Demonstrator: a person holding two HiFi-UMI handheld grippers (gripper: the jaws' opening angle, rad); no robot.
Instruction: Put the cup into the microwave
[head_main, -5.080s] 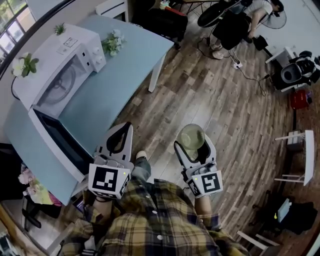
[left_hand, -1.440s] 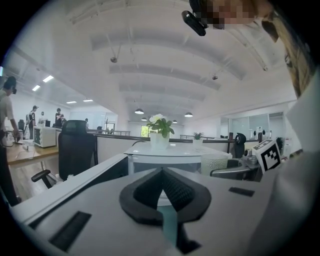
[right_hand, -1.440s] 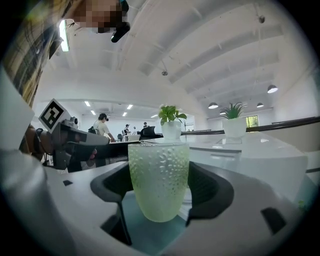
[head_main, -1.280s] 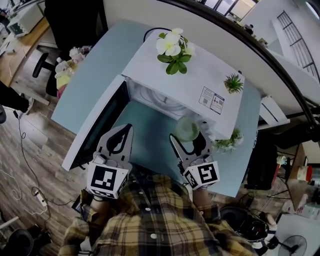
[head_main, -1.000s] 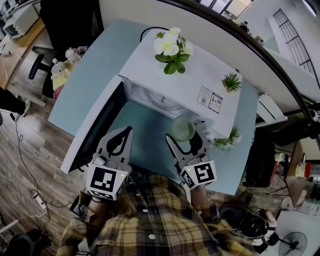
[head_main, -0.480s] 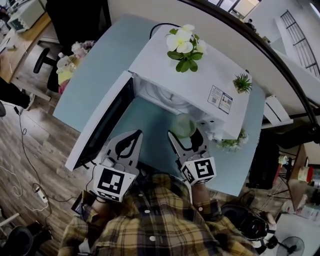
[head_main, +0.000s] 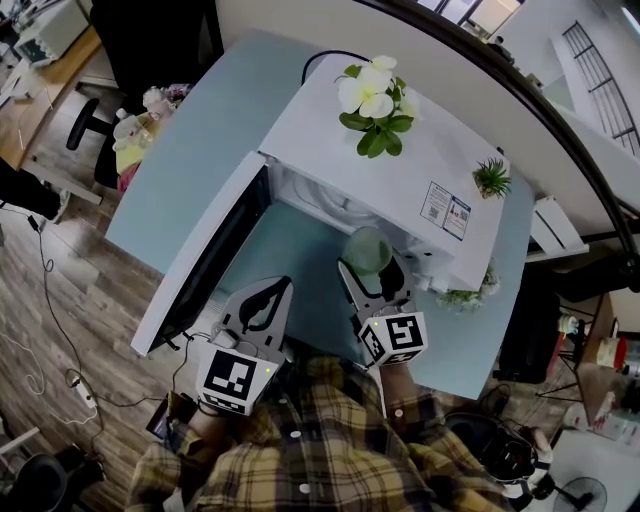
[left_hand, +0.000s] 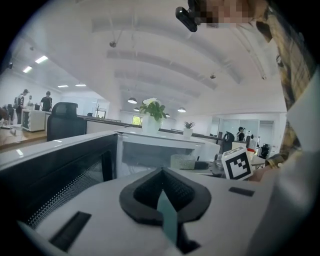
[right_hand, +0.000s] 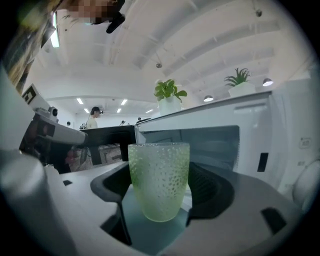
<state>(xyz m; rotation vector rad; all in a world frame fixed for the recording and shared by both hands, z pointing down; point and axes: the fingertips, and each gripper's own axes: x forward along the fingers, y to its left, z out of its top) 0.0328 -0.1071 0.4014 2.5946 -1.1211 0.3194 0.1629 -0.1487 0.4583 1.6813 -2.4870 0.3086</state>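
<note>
A white microwave (head_main: 400, 185) stands on the light-blue table (head_main: 190, 150), its door (head_main: 205, 255) swung open to the left and the cavity (head_main: 320, 205) showing. My right gripper (head_main: 372, 262) is shut on a pale green, dimpled glass cup (head_main: 368, 250), held upright just in front of the right part of the opening. In the right gripper view the cup (right_hand: 159, 180) sits between the dark pads with the cavity (right_hand: 210, 145) behind it. My left gripper (head_main: 268, 298) hangs shut and empty near the door's front edge. From the left gripper view the cup (left_hand: 182, 161) shows ahead of the left gripper (left_hand: 161, 172).
A white-flowered plant (head_main: 372, 95) and a small green plant (head_main: 490, 178) stand on the microwave's top. More greenery (head_main: 465, 295) sits on the table at its right. A black office chair (head_main: 150, 40) and a soft toy (head_main: 140, 115) are beyond the table's left side.
I went from standing over the wooden floor to facing the open microwave. In the last second the cup stayed just before the opening while my left gripper drifted right, toward me.
</note>
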